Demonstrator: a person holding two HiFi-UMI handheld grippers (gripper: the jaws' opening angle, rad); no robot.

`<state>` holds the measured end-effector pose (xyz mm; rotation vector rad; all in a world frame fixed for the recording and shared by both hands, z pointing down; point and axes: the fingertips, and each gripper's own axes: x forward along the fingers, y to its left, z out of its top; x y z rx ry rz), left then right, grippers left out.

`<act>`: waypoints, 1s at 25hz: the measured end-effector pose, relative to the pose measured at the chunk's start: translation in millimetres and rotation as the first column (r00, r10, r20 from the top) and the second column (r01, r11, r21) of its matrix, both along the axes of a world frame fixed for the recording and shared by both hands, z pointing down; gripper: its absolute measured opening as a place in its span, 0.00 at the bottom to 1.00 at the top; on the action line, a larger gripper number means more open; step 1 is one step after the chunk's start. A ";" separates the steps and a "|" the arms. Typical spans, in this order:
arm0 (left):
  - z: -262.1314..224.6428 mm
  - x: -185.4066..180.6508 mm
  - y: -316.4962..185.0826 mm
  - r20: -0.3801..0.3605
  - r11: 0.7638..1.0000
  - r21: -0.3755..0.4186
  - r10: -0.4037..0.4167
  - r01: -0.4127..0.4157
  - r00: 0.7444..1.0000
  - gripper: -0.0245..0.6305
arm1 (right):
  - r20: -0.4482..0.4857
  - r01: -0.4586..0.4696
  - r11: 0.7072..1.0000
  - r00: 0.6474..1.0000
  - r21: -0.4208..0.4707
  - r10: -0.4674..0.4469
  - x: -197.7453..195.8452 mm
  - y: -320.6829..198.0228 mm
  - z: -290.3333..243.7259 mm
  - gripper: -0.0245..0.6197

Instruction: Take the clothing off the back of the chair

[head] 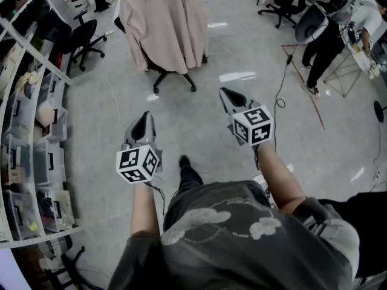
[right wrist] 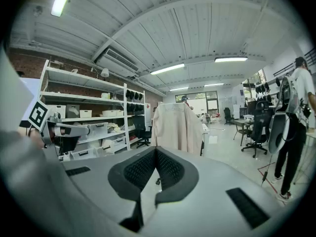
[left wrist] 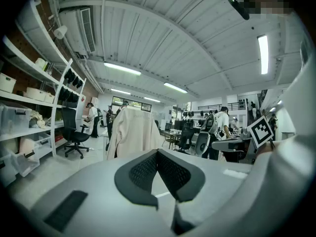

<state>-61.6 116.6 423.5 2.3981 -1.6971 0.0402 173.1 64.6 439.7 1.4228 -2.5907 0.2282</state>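
The left gripper point(head: 144, 118) and right gripper point(head: 227, 96), both pressed together and empty, point roughly level at the beige jacket point(head: 164, 26) draped over the office chair point(head: 175, 77) well ahead, apparently because the approach comes first

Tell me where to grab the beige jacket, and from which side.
Grip the beige jacket at the shoulders, where it folds over the top of the chair back. Come from the near side and take both shoulders. It hangs spread out, so lifting upward should free it.
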 end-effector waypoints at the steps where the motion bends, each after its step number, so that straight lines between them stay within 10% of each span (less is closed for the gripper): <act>1: 1.5 0.9 0.5 -0.002 1.000 -0.003 0.002 -0.002 1.000 0.04 | 0.000 -0.001 1.000 1.000 -0.001 0.001 0.8 1.1 1.0 0.03; 25: 23.2 -24.6 -51.4 -0.017 0.999 -0.044 0.023 -0.024 1.000 0.04 | 0.040 -0.034 0.997 0.999 -0.067 0.037 -3.0 -36.7 33.4 0.03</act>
